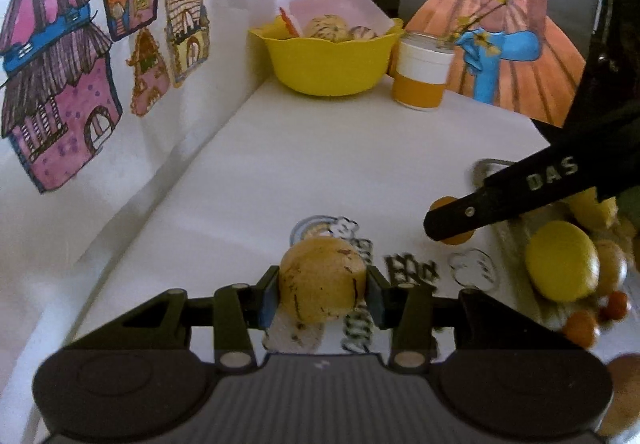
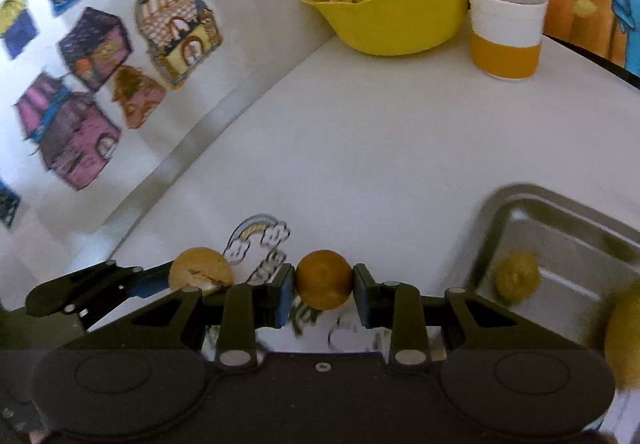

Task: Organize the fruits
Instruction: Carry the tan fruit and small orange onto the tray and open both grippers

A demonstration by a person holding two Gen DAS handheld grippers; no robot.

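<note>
My left gripper point(image 1: 322, 294) is shut on a tan, dark-streaked melon point(image 1: 322, 280), held just above the white table. In the right wrist view that same melon point(image 2: 200, 272) shows at the lower left with the left gripper around it. My right gripper point(image 2: 323, 290) is shut on a small orange fruit point(image 2: 324, 279); in the left wrist view its black finger point(image 1: 500, 196) reaches in from the right with the orange fruit point(image 1: 452, 220) partly hidden. A yellow bowl point(image 1: 332, 60) at the back holds two striped melons point(image 1: 326, 28) on pink paper.
A metal tray point(image 2: 520, 204) at the right holds a lemon point(image 1: 562, 262) and several small fruits. A white and orange jar point(image 1: 422, 72) with a twig stands beside the bowl. A wall with house drawings point(image 1: 60, 84) closes the left side. Rainbow stickers point(image 2: 256, 232) lie on the table.
</note>
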